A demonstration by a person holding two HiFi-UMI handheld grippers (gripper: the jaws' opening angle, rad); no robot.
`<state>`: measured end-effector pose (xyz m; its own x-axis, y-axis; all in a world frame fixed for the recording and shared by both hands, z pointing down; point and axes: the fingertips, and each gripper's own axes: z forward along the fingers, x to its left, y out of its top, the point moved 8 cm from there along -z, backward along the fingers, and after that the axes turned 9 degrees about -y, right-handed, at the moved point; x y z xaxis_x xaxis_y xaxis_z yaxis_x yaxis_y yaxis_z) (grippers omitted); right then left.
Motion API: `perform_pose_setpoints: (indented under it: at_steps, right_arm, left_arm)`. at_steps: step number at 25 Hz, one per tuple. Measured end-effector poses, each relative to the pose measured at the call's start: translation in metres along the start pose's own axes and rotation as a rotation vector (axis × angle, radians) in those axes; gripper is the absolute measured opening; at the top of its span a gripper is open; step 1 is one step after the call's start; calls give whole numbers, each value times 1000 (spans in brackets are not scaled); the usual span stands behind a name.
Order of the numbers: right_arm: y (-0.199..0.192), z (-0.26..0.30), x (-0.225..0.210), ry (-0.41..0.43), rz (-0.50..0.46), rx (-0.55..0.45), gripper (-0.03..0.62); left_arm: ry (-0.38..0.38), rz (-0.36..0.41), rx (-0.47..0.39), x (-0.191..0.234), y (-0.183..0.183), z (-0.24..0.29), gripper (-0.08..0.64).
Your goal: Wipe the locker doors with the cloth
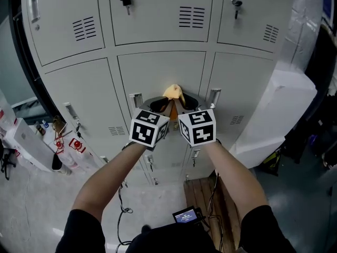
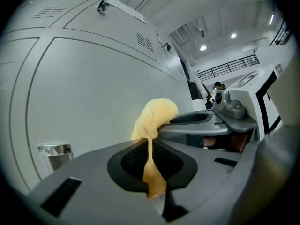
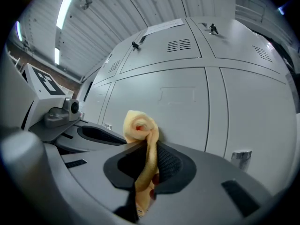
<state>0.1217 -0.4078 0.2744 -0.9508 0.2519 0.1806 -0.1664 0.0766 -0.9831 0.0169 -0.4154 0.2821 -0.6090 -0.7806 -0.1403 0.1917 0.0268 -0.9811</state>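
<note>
Claws side by side before the lockers: your left claw and your right claw nearly touch, with their marker cubes next to each other and both your forearms reaching forward from the bottom of the head view. Both are clamped on the same yellow cloth. In the left gripper view the jaws press together on a thin fold of it, and the rest bulges past the tips as a rounded wad. In the right gripper view the jaws are likewise closed on a strip of the fabric, with a rolled knot of it standing just beyond the tips. The wad sits between your two claws, close against the lower part of the centre locker door in the middle row. You cannot tell from these views whether it actually touches the grey panel. The left handle sits just left of your left claw, and the right handle just right of your right claw. Above, an upper door carries a key in its lock, with a louvred vent to its right. On the floor near your right arm lies a wooden pallet, with a small lit screen at its near edge.
</note>
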Motion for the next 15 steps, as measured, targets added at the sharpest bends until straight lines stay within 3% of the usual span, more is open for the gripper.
perform_pose_setpoints:
  at_steps: [15]
  right_arm:
    - [-18,-22,-72,-91,22,36,71]
  left_arm:
    - [-87,-1,-14,-44,9,65,38]
